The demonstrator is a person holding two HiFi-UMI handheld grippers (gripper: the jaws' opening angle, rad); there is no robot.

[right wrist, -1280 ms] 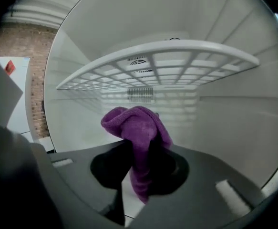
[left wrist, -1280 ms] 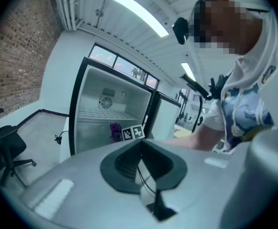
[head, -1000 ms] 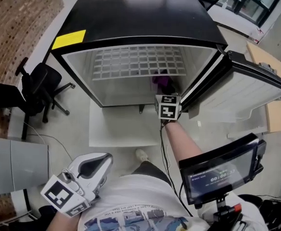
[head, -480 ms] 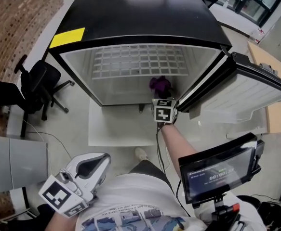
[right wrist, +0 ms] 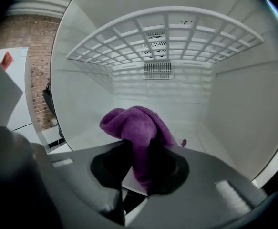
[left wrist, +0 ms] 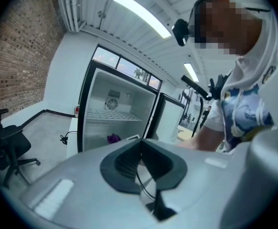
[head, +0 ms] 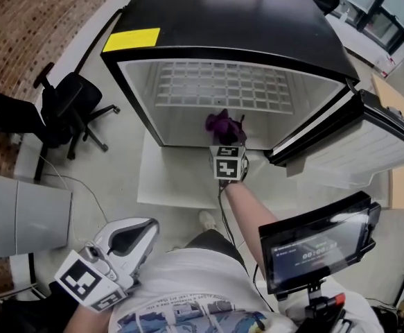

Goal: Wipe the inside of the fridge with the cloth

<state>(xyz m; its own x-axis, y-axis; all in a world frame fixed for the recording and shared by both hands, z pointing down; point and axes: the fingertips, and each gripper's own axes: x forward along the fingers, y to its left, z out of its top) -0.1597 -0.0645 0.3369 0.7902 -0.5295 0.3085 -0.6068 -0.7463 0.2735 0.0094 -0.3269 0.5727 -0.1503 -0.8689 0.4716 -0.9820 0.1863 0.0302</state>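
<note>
Close to my body, the left gripper point(head: 141, 236) hangs with its jaws pressed together on nothing. Further out, my right gripper point(head: 224, 141) pinches the purple cloth point(right wrist: 136, 123). It has shifted away from the right wall, toward the middle of the fridge point(head: 222, 19), below the wire shelf point(head: 222, 85).

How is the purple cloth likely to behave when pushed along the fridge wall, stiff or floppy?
Probably floppy: the purple cloth bulges in soft folds above the shut right tongs. It looks light, since a pinch at one part carries it all. Its fuzzy pile should drag rather than slip on the smooth fridge wall.
</note>
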